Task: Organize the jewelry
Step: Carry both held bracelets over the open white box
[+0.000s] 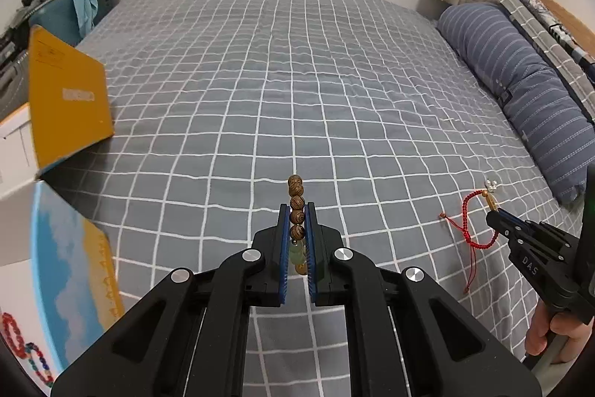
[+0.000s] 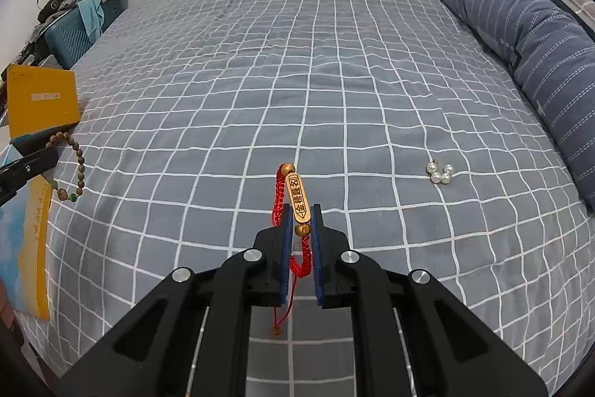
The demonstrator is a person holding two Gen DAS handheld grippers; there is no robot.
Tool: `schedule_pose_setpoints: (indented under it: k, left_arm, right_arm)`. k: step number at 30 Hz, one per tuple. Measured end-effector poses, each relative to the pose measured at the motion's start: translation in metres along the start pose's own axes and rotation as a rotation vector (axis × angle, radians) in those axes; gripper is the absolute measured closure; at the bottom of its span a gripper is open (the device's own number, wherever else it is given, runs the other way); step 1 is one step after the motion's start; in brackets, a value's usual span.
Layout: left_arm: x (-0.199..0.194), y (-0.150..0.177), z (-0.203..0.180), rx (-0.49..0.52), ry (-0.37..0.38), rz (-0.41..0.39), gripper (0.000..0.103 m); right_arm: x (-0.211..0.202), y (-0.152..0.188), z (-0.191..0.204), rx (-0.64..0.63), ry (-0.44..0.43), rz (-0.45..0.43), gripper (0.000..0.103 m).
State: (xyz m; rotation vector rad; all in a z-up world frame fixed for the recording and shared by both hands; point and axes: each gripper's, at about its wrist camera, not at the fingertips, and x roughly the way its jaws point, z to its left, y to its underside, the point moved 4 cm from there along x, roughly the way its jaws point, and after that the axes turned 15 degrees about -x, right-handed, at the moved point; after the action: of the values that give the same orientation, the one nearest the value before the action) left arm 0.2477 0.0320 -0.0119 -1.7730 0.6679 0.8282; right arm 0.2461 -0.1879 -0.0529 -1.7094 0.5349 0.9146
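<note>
Bed [image 1: 297, 80], grey checked, lies under both your tools. Left hand-held gripper [image 1: 297, 211] clamps the wooden bead bracelet [image 1: 296, 196] above it; right hand-held gripper [image 2: 301, 211] clamps the red cord bracelet [image 2: 297, 199]. Pearl cluster [image 2: 440, 173] rests on bed, right of that.

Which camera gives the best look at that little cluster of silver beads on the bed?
The right wrist view: the silver beads lie in the open on the checked bedcover, each one distinct. In the left wrist view they are a tiny glint beyond the red cord bracelet, too small to count.
</note>
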Motion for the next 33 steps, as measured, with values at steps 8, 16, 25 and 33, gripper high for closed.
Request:
schedule_pose_setpoints:
  k: [8,16,25,33]
  left_arm:
    - [-0.03,0.011,0.013,-0.01,-0.024,-0.02,0.096]
    - [-0.072,0.024,0.041,-0.059,-0.049,-0.026,0.096]
    - [-0.151,0.033,0.086,-0.106,-0.061,-0.062,0.096]
    - [-0.188,0.034,0.149,-0.183,-0.122,-0.077,0.096]
  right_arm:
    - [-0.021,0.005,0.009,0.006,0.036,-0.001,0.094]
    - [-0.052,0.002,0.037,0.002,0.01,-0.035,0.094]
    - [-0.097,-0.008,0.096,-0.045,-0.063,-0.097,0.094]
    - [-0.114,-0.029,0.162,-0.132,-0.136,-0.12,0.094]
